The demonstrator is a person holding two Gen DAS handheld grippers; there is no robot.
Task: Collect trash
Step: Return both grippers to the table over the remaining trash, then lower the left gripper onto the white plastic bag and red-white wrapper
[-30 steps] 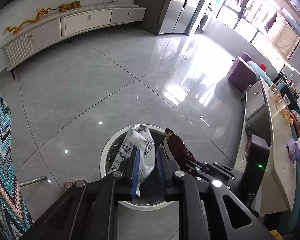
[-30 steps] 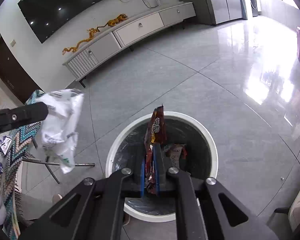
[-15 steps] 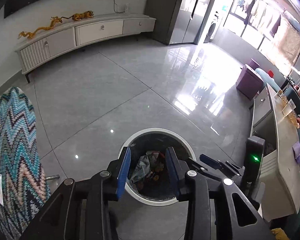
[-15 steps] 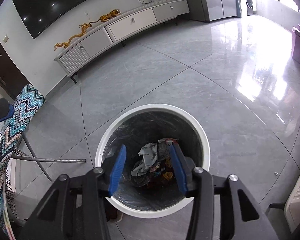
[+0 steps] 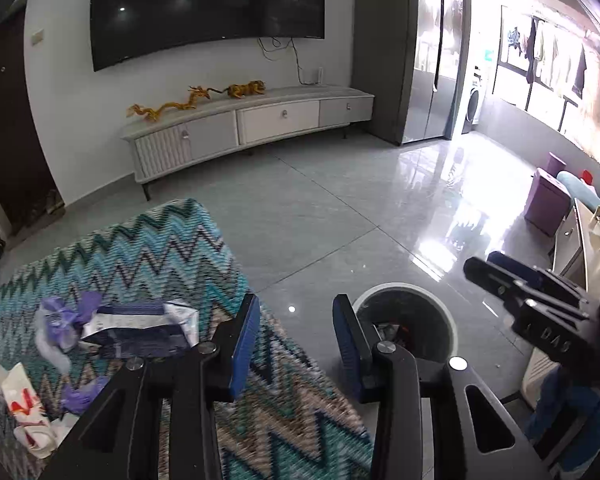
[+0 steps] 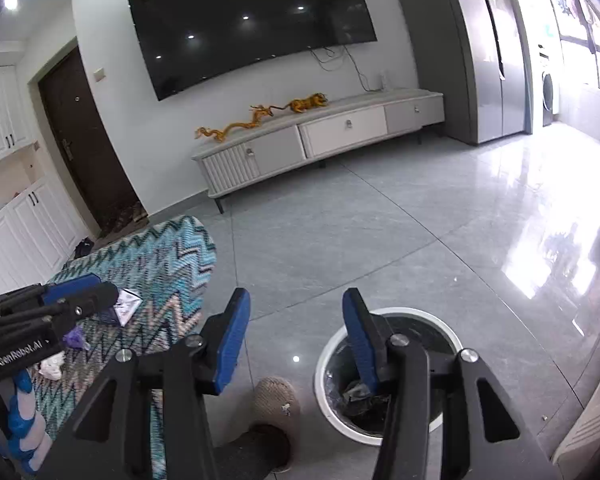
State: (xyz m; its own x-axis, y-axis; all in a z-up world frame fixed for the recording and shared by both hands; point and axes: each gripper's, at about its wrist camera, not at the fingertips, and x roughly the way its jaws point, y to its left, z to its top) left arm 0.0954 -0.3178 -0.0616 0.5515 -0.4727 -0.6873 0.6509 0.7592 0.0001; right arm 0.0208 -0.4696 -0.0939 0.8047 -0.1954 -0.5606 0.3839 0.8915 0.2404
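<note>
White-rimmed bin point(image 6: 388, 372), one; two empty tongs, left point(image 5: 296, 340) opening, right point(image 6: 296, 336) parted.

Bright window glare on floor point(image 5: 452, 208); fisheye-warped edges.

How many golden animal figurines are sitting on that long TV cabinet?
2. A long, winding dragon lies toward the left end of the TV cabinet, and a shorter tiger-like figurine lies just to its right, under the television. Nothing seems to hide any others.

Zigzag cloth point(image 5: 152, 256) bears crumpled wrappers point(image 5: 136, 326); bin point(image 5: 404, 320) on floor point(image 5: 320, 216).
</note>
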